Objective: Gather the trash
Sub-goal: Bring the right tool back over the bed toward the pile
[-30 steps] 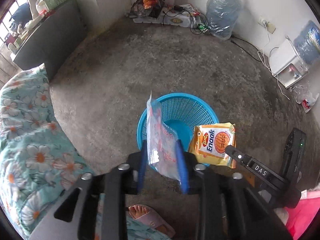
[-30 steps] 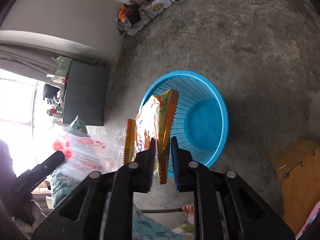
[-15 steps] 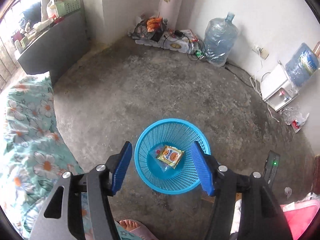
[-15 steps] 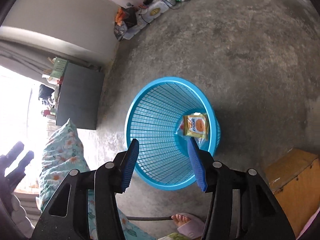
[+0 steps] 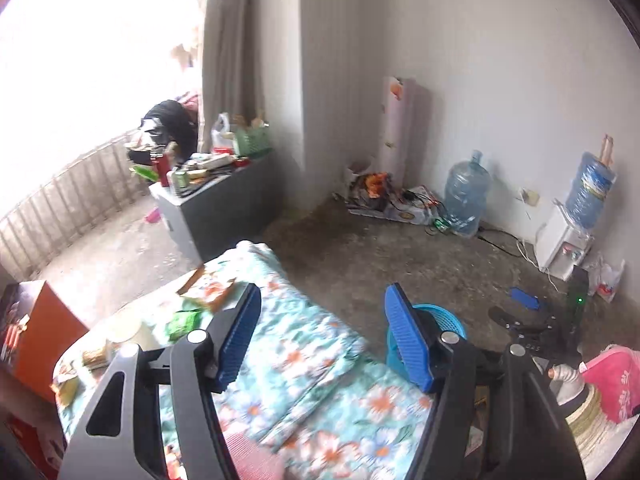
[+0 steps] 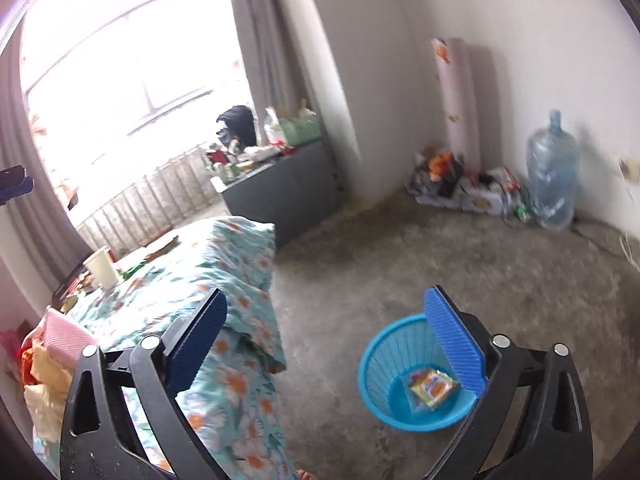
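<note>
The left tool (image 5: 322, 338) was spread wide with nothing between its blue ribbed pads, poised above the bed covered in a teal floral quilt (image 5: 320, 364). The right tool (image 6: 326, 342) was likewise spread wide and empty. The round blue plastic mesh basket (image 6: 384, 364) stood on the grey concrete floor (image 6: 400, 264) just beside the bed's edge. Inside it, on the bottom, lay the yellow-and-orange snack wrapper (image 6: 434, 387) together with a clear plastic wrapper (image 6: 414, 398). Further litter remained at the far end of the bed: green sachets (image 5: 182, 322), an orange-printed wrapper (image 5: 214, 292) and a white paper cup (image 6: 102, 268). A large clear water jug (image 6: 554, 172) stood against the white wall.
</note>
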